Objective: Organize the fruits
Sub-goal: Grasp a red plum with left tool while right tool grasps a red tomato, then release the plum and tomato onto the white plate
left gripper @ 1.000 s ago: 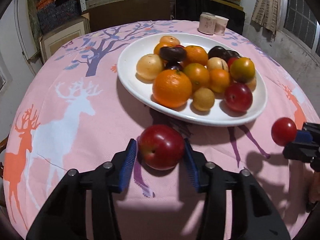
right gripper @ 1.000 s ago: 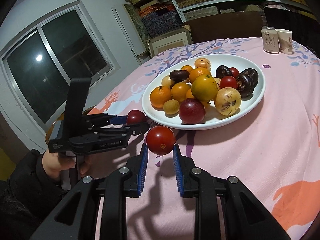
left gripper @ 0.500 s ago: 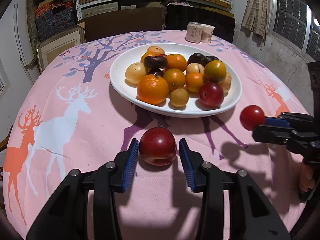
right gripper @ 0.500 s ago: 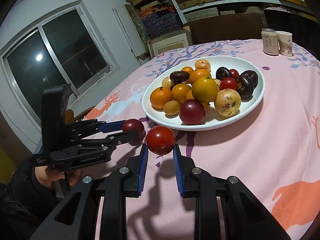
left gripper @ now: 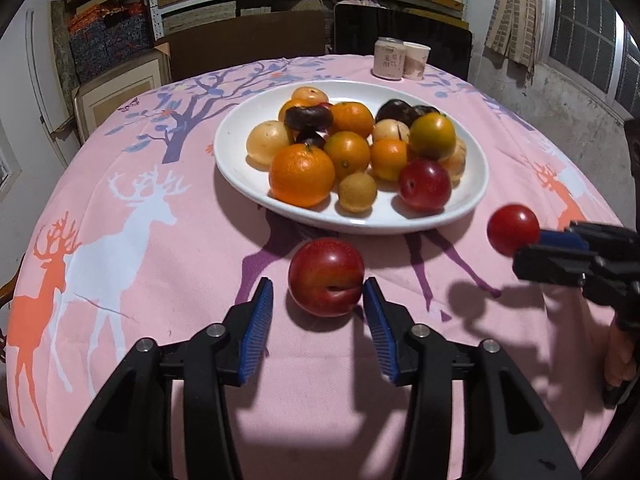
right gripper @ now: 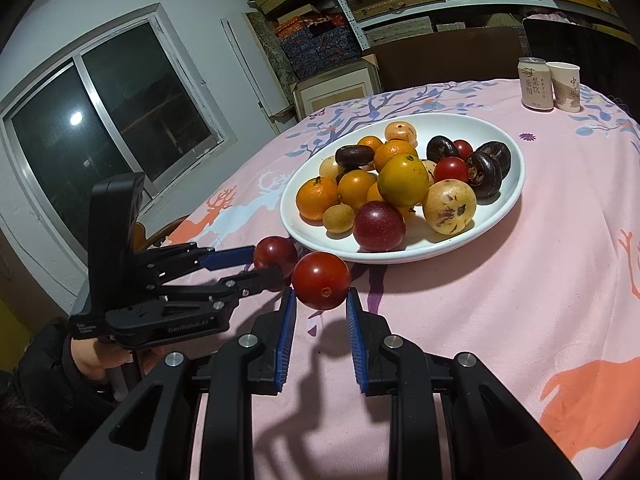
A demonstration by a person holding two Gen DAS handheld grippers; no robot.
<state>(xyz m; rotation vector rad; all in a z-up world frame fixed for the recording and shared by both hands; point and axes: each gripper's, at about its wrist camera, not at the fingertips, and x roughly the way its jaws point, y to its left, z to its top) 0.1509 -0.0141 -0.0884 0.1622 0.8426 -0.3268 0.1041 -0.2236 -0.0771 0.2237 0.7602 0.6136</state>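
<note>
The hand gripping the right gripper is cut off at the frame edge.

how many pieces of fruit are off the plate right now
2: a red plum on the tablecloth between the opening left hand-held gripper, and a tomato in the right hand-held gripper.

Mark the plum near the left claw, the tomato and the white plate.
plum (left gripper: 326, 276), left wrist view, centre of its skin
tomato (right gripper: 321, 280), right wrist view, front face
plate (left gripper: 236, 140), left wrist view, bare left rim
</note>
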